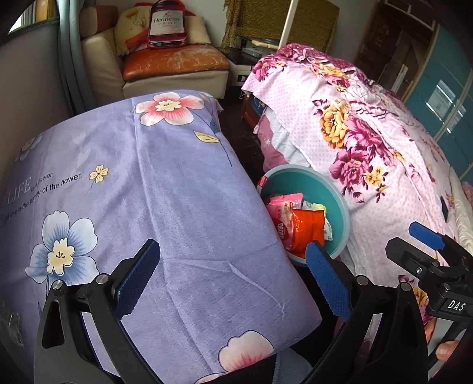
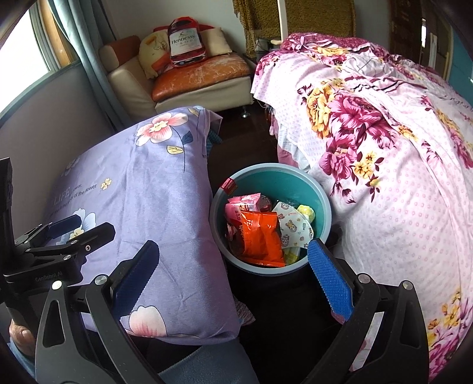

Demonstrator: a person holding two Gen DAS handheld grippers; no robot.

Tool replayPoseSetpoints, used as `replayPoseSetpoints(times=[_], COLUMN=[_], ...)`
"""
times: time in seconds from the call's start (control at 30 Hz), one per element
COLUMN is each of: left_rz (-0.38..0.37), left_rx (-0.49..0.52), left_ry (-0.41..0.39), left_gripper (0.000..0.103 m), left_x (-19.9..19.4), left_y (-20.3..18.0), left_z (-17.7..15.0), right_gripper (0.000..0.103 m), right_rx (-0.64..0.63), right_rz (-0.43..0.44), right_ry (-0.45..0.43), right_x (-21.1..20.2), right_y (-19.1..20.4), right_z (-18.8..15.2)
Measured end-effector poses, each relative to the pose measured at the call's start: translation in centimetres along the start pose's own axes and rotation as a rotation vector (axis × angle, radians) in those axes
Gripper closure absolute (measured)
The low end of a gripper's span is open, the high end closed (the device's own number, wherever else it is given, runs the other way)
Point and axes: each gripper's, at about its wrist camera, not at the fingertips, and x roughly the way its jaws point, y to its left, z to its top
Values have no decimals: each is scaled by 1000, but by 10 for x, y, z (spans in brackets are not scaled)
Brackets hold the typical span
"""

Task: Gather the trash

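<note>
Left claw (image 1: 232,270) sat wide apart, empty, both blue pads (image 1: 137,277) over a lilac floral cloth (image 1: 165,189) printed with flowers and "LIFE" text. Teal bin (image 1: 340,206) stood on the floor between the lilac cloth and a bed with pink floral cover (image 1: 369,141), touching both. Inside the bin: orange wrapper (image 1: 307,229), pink packet (image 1: 283,206), a pale printed scrap behind them. Right claw (image 1: 428,239) poked in at the right edge over the bed, one blue pad visible; gap between its fingers not readable. Fingertip (image 1: 446,350) showed below it. Far back, armchair with orange seat (image 1: 174,63) carried cushions and a Hennessy bag (image 1: 167,25).
</note>
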Motion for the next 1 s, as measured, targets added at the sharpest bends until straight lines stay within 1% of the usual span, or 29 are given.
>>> replayPoseSetpoints(times=[0.23, 0.33, 1.0], left_rz=[-2, 16, 31], left_rx=[19, 23, 8], left_ry=[-29, -37, -7], left_gripper=[4, 4, 4], left_x=[-1, -1, 13], left_y=[1, 1, 5], left_z=[-1, -2, -6], right_gripper=[7, 7, 7], right_rx=[-3, -3, 12], right_rz=[2, 2, -3], right_ry=[5, 6, 28], right_x=[3, 4, 16], right_y=[3, 4, -5], right_z=[1, 1, -1])
